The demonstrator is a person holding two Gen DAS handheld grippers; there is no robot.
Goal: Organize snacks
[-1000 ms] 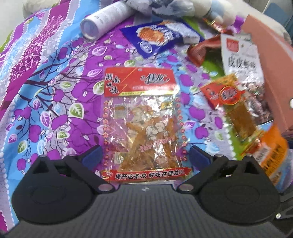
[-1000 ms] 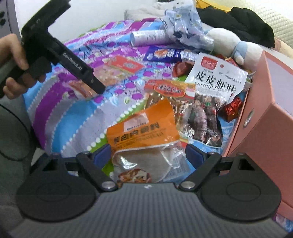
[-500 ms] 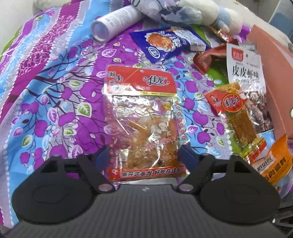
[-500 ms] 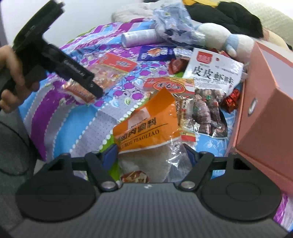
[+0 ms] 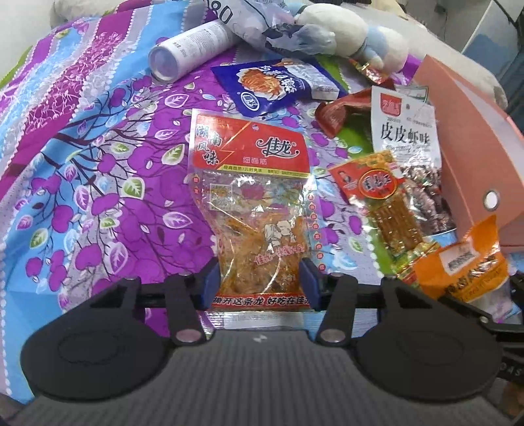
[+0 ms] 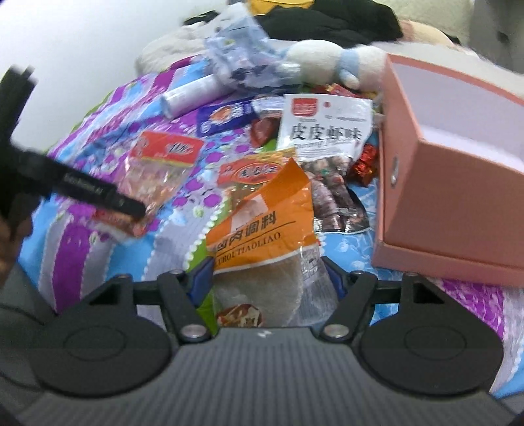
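A clear snack packet with a red header [image 5: 252, 203] lies on the purple flowered bedspread [image 5: 82, 170]. My left gripper [image 5: 260, 285] is closing on its near end, and the blue pads [image 5: 211, 285] pinch it narrow. From the right wrist view the same packet [image 6: 157, 170] hangs from the left gripper's black fingers [image 6: 98, 193]. My right gripper [image 6: 268, 281] is closing too, with an orange seasoning packet [image 6: 258, 209] squeezed between its pads and tilted up. That orange packet [image 5: 458, 272] also shows at the lower right of the left wrist view. A pink open box [image 6: 458, 203] stands right of it.
More snacks lie between the grippers and the box: a blue packet [image 5: 271, 85], a white packet with black writing [image 5: 406, 131] and a small red-orange strip packet [image 5: 383, 196]. A white bottle [image 5: 190, 46] and a plush toy [image 5: 344, 26] lie at the back. A hand [image 6: 9, 229] holds the left gripper.
The left jaws have come in from wide apart and now pinch the red-headed packet. The right jaws have narrowed on the orange packet, and the right gripper has rolled, tipping the packet up.
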